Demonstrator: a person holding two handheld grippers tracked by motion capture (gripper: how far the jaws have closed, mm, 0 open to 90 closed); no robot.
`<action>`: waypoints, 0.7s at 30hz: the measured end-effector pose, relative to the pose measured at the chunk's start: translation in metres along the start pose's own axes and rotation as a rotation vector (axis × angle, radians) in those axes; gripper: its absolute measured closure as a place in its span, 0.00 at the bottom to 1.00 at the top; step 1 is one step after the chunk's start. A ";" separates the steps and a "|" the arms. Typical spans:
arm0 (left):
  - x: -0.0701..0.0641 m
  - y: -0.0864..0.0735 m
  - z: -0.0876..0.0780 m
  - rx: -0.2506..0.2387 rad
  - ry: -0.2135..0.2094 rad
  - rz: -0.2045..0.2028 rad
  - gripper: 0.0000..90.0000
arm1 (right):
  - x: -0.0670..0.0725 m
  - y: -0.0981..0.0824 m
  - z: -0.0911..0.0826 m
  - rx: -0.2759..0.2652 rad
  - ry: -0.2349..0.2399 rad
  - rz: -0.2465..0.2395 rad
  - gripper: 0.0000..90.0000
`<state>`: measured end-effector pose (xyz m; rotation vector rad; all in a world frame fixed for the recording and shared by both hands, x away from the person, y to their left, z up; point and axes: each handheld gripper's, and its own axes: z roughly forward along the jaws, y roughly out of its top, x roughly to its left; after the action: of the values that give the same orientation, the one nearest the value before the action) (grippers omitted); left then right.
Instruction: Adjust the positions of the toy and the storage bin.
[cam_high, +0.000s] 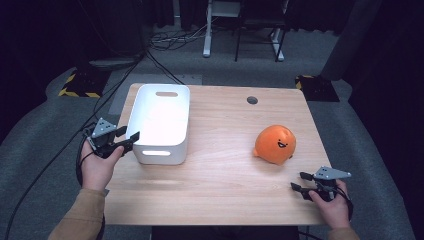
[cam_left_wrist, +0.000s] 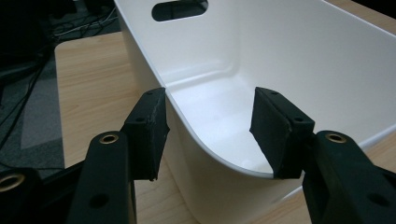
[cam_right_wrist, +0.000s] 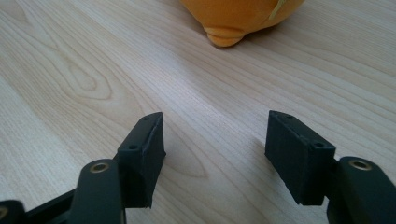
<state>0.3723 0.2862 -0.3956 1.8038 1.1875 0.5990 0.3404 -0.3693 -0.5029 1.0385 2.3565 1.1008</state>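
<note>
A white plastic bin (cam_high: 177, 149) with handle slots stands on the left half of the wooden table (cam_high: 225, 170). My left gripper (cam_high: 131, 138) is shut on the bin's near left corner. In the left gripper view one pad (cam_left_wrist: 152, 135) sits against the outside of the bin wall (cam_left_wrist: 280, 51) and the other pad (cam_left_wrist: 275, 133) is inside, with the rounded rim between them at my left gripper (cam_left_wrist: 210, 135). An orange round soft toy (cam_high: 275, 144) with a smiling face lies at the right. My right gripper (cam_high: 298, 181) hovers open near the front right edge, with bare wood between its pads (cam_right_wrist: 215, 154) and the orange toy (cam_right_wrist: 233, 18) ahead.
The bin holds nothing that I can see. A dark round cable hole (cam_high: 252, 100) sits in the tabletop at the back. Beyond the table are floor cables (cam_high: 170, 37) and furniture legs (cam_high: 207, 30). Bare wood lies between the bin and the toy.
</note>
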 end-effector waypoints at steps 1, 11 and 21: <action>-0.002 0.000 0.001 -0.006 -0.002 0.000 0.52 | 0.000 0.000 0.000 0.000 0.000 0.000 0.42; -0.040 0.000 0.002 -0.017 -0.061 0.082 0.51 | 0.000 0.000 0.000 0.000 0.000 0.000 0.42; -0.072 0.000 0.001 -0.036 -0.115 0.144 0.54 | 0.000 0.000 -0.001 0.005 0.000 -0.001 0.42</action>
<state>0.3421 0.2209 -0.3919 1.8785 0.9701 0.5866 0.3400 -0.3692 -0.5024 1.0386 2.3609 1.0943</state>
